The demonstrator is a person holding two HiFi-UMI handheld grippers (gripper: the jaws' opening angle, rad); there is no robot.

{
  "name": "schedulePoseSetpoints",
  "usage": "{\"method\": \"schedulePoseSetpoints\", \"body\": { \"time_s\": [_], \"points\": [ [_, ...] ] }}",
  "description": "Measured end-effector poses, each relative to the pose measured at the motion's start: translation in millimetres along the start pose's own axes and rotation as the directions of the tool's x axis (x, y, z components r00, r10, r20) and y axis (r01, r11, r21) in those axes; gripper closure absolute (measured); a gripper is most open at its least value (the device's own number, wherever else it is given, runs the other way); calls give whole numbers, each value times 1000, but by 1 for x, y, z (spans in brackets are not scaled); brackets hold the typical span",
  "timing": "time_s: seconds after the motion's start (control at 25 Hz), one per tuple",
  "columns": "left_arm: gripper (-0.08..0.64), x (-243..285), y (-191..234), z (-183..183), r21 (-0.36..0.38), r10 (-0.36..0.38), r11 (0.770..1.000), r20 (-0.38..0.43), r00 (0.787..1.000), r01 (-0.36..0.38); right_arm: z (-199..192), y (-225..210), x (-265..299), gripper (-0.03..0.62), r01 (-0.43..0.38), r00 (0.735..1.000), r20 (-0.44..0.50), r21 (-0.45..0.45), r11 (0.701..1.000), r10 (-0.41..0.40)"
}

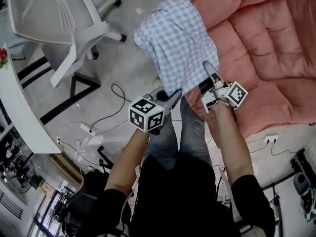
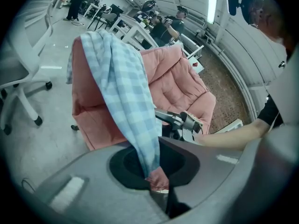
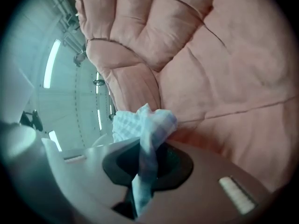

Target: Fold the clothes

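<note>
Checked cloth (image 1: 175, 43) draped over pink sofa (image 1: 266, 48) corner, left gripper (image 1: 174, 98) clamped on lower edge, right gripper (image 1: 209, 70) clenched on adjacent edge, bare floor (image 1: 129, 69) leftward, white chair (image 1: 54, 14) beyond.

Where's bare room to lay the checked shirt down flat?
Free: the pink quilt, a wide bare stretch right of the checked shirt. The floor between the white chair and the shirt is bare too. Crowded: by the desk, with cables and a power strip.
</note>
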State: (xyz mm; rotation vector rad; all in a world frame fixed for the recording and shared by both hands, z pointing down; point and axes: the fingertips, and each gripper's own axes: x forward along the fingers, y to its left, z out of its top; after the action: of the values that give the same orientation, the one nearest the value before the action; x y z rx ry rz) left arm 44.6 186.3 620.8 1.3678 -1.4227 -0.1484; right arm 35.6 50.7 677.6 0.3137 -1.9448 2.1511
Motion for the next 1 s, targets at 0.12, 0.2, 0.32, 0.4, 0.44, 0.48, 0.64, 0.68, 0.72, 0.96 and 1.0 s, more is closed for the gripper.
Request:
{"method": "schedulePoseSetpoints", "body": {
  "time_s": [0.12,0.2,0.32,0.4,0.44,0.48,0.64,0.68,0.72,0.96,1.0],
  "points": [
    [520,6,7,-4,-8,49,999,-5,999,-49,9,7,-7,560,64,998,2,-154,986,-65],
    [520,8,6,-2,-7,58,998,-7,998,-58,13,20,-12,563,84,996,11,-249,965,-84],
    [520,3,-13,5,-10,31,999,-2,1000,-31,18,51,-28,566,96,995,33,-318,943,-90],
    [520,-5,-38,11,-5,9,1000,-1,1000,-9,19,78,-48,566,89,996,42,-334,938,-80],
    [520,-11,-53,16,3,2,1000,-2,1000,-2,20,94,-59,567,78,997,46,-335,939,-67],
    [520,-17,-68,22,14,-3,1000,-4,1000,3,22,112,-69,568,65,997,51,-335,940,-51],
    [520,-34,-122,73,69,-13,998,5,1000,13,44,195,-89,569,-31,998,43,-374,927,51],
    [520,-40,-134,88,78,-15,997,7,1000,15,48,218,-91,569,-60,996,34,-380,923,79],
    [520,-49,-145,102,85,-18,996,6,1000,18,50,240,-92,569,-85,994,26,-384,919,103],
    [520,-104,-202,168,197,-22,980,-38,999,29,47,349,-100,569,-166,983,-1,-422,891,183],
    [520,-112,-210,176,225,-14,974,-38,999,23,47,361,-103,569,-173,982,-2,-420,891,190]
  ]
}}
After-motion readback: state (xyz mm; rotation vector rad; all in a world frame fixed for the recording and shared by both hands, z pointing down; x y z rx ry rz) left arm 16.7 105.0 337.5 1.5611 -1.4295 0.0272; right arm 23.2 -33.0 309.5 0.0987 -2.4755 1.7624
